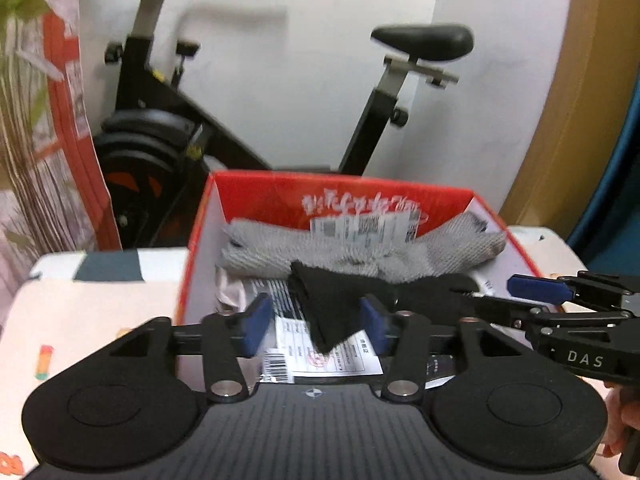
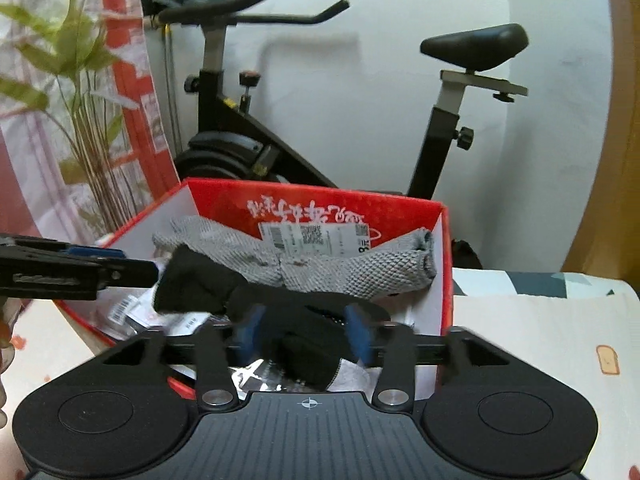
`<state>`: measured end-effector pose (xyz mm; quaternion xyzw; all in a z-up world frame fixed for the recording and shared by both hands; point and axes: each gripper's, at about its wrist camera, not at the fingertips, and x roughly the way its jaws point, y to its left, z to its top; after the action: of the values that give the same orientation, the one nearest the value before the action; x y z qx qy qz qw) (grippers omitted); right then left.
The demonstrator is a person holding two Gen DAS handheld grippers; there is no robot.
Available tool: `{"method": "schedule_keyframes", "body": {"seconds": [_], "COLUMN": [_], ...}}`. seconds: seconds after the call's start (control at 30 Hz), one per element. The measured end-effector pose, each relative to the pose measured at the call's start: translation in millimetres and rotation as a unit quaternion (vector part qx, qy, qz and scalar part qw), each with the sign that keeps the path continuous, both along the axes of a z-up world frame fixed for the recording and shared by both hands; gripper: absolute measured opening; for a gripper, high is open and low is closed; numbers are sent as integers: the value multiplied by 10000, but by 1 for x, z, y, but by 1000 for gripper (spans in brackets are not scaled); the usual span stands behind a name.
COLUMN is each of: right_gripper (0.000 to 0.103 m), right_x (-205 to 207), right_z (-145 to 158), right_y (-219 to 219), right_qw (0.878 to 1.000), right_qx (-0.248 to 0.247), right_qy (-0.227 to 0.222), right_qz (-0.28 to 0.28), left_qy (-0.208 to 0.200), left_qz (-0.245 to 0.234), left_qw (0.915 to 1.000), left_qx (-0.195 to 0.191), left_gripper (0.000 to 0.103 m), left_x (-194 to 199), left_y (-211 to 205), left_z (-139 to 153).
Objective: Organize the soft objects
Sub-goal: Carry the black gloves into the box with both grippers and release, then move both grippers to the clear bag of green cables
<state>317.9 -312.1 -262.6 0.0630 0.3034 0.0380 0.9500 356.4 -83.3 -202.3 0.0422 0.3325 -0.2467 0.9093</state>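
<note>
A red cardboard box (image 1: 200,240) (image 2: 446,280) stands on the table and holds a grey knitted sock pair (image 1: 360,252) (image 2: 352,272) with a paper tag, laid across the back. A black sock (image 1: 332,312) (image 2: 304,332) lies in front of it over plastic wrappers. My left gripper (image 1: 318,320) is open above the box's near edge, its blue pads on either side of the black sock's end without pinching it. My right gripper (image 2: 302,334) is open too, its pads around the other end of the black sock. It also shows in the left wrist view (image 1: 552,296).
An exercise bike (image 1: 240,120) (image 2: 320,140) stands behind the box against a white wall. A potted plant (image 2: 80,100) and a red-and-white curtain (image 1: 68,100) are at the left. The table has a patterned cloth (image 2: 540,340). A wooden panel (image 1: 580,100) is at the right.
</note>
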Motion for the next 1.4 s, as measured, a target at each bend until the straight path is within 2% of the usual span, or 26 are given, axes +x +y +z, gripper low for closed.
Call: {"method": "schedule_keyframes", "body": {"seconds": [0.03,0.1,0.17,0.2,0.33,0.5,0.67,0.83,0.93,1.0,1.13,1.2,1.3,1.33,1.4], "right_gripper": [64,76,97,101,103,103,103,103,103,103,101,100,98,97,94], "right_x": [-3,-12,-20,-25,-46,-68,-92,-110,-114,-115,-115,-116,-115,-115,-112], "right_z": [2,8,13,15,24,27,21,0,-19,-33,-57,-65,-74,-76,-78], "right_y": [-1,-3,-3,-3,-3,-1,9,19,27,35,53,61,69,72,75], "right_qw": [10000,9997,9994,9991,9975,9957,9944,9939,9952,9957,9958,9955,9946,9943,9937], "right_qx": [55,163,227,261,386,523,564,733,732,782,818,843,891,904,913], "right_qy": [-34,-142,-234,-277,-510,-607,-707,-560,-314,-90,265,399,528,570,647], "right_qz": [-25,-72,-121,-162,-297,-462,-554,-608,-559,-495,-302,-189,-54,-1,98], "left_qy": [-80,-212,-355,-416,-545,-491,-101,342,528,693,988,1072,989,1016,1067], "left_qz": [-6,15,48,56,59,62,219,427,390,355,398,408,369,325,252], "left_qw": [10000,9997,9993,9990,9985,9986,9996,9985,9978,9970,9943,9933,9941,9938,9934], "left_qx": [-17,-71,-133,-135,-7,161,144,22,-4,11,-60,-152,-268,-311,-348], "left_gripper": [64,87,99,102,103,103,103,103,95,83,78,72,67,63,49], "left_x": [-5,-14,-24,-30,-52,-71,-80,-79,-76,-75,-67,-65,-70,-70,-72], "left_y": [5,13,23,29,47,69,99,126,134,135,135,137,136,135,132], "left_z": [5,14,23,26,34,24,-6,-43,-62,-76,-100,-108,-110,-110,-111]}}
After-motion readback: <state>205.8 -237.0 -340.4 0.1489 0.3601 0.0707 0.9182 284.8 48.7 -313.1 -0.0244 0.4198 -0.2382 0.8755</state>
